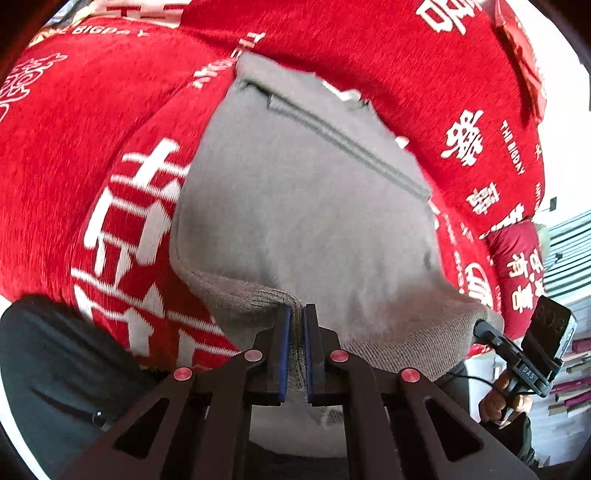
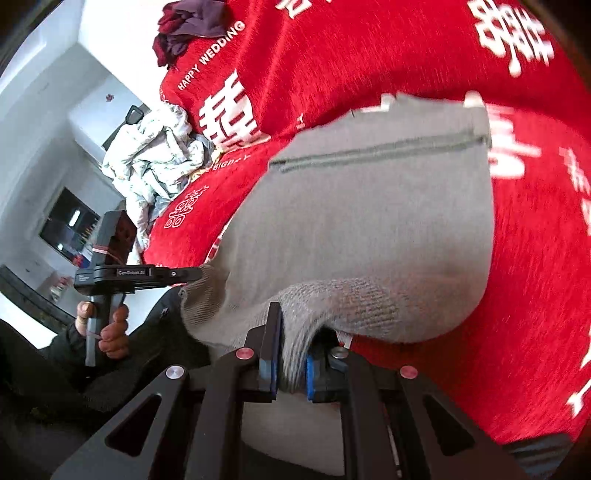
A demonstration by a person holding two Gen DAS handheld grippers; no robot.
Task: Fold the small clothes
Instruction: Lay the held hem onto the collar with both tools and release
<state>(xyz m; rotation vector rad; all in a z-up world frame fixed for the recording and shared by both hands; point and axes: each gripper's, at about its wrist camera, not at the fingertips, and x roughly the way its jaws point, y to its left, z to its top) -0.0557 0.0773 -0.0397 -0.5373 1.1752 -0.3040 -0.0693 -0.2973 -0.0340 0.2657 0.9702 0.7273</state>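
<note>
A small grey knit garment [image 1: 303, 206] with a zip lies on a red bedspread [image 1: 74, 147]. My left gripper [image 1: 297, 314] is shut on its ribbed hem at one corner. My right gripper [image 2: 291, 347] is shut on the ribbed hem at the other corner; the garment [image 2: 369, 221] stretches away from it. Each gripper shows in the other's view: the right one [image 1: 487, 332] at the hem's right end, the left one [image 2: 184, 275] at the hem's left end. The hem is lifted off the bed between them.
The red bedspread [image 2: 443, 55] has white printed characters. A crumpled pale printed cloth [image 2: 159, 155] lies at the bed's far left, a dark red and purple bundle [image 2: 188, 26] beyond it. A red pillow [image 1: 517, 269] lies right.
</note>
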